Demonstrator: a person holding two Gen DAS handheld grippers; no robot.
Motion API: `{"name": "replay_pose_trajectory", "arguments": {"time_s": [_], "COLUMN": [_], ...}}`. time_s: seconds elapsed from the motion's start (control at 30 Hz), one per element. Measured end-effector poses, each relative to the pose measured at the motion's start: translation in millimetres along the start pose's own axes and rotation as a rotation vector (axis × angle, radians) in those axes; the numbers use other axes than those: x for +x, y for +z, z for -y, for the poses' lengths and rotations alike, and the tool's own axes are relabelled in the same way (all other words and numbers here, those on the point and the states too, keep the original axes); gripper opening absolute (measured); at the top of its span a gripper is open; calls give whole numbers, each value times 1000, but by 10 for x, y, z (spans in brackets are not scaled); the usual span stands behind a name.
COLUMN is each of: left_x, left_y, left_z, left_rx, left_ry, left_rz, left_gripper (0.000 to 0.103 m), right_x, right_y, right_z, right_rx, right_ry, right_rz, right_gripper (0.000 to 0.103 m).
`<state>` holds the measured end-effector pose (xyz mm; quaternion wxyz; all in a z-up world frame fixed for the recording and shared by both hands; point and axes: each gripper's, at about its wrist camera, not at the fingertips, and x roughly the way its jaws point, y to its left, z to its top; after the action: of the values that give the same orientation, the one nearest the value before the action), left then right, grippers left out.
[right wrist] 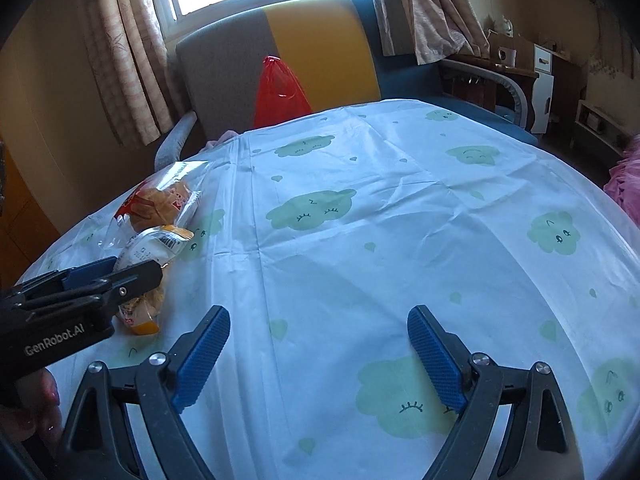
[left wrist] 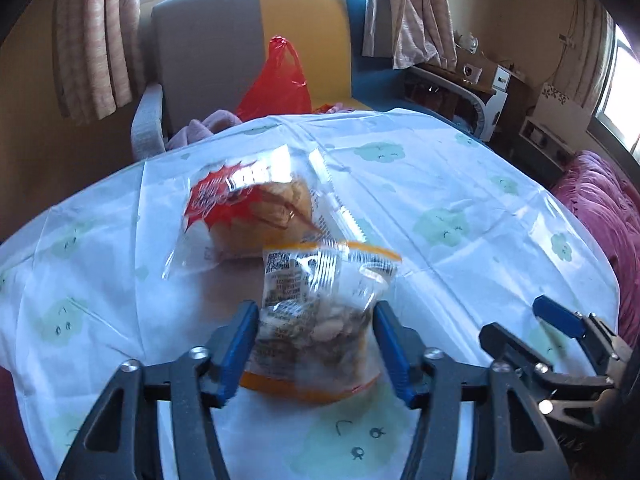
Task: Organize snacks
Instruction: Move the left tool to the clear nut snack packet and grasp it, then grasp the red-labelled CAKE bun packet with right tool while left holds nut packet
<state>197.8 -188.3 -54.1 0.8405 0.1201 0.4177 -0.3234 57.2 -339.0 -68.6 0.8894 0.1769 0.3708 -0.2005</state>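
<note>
A: Orange-trimmed nut packet [left wrist: 316,312] sits between the left gripper [left wrist: 316,320] pads on the cloud-print tablecloth [left wrist: 460,184]. Both pads look pressed into the film and it's pinched in at the sides, so I'd call it clenched on the packet's lower half. The far end overlaps the red-label bread bag [left wrist: 248,212] just behind it.

B: Lifted or still on the cloth?

A: Can't tell. From the right wrist view, its orange bottom edge looks at or near the cloth.

B: Right gripper?

A: Right gripper [right wrist: 320,356] jaws spread wide, nothing between them, over bare cloth well away from both snacks.

B: Handling?

A: Probably light. Crinkly clear film, slippery, loose contents that shift. Top flap is empty film and will flop. Gripping across the filled section is right; grabbing the seal alone would let it swing.

B: Bread bag?

A: Soft, crushable, air-puffed. Take it by the crimped end seal, not across the loaf.

B: Anything nearby?

A: Red plastic bag [left wrist: 280,80] on the grey-and-yellow sofa [left wrist: 208,48] past the table's far edge. No tray or box in view, so the destination isn't clear.
</note>
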Motion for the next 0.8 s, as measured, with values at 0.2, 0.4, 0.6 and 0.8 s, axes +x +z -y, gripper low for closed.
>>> {"name": "replay_pose_trajectory", "arguments": {"time_s": [0.2,0.4,0.6,0.8], "left_x": [-179,-477,-738,-809], "left_y": [-215,-498,-856,-1003], "left_z": [-234,-555,-846,-965], "left_rx": [-83,-202,-327,-398], "left_ry": [14,105,179,156], "left_rz": [49,76,107,146], "left_gripper": [46,46,46,46], "right_x": [3,-4,-20,-86], "right_y": [-7,-7,-11,45], "right_z": [-1,9,6,0], "right_rx": [-1,-1,-3,7], "right_ry": [-1,0,-6,54], "right_rz": [2,4,7,1], "right_gripper": [91,91,91,88]}}
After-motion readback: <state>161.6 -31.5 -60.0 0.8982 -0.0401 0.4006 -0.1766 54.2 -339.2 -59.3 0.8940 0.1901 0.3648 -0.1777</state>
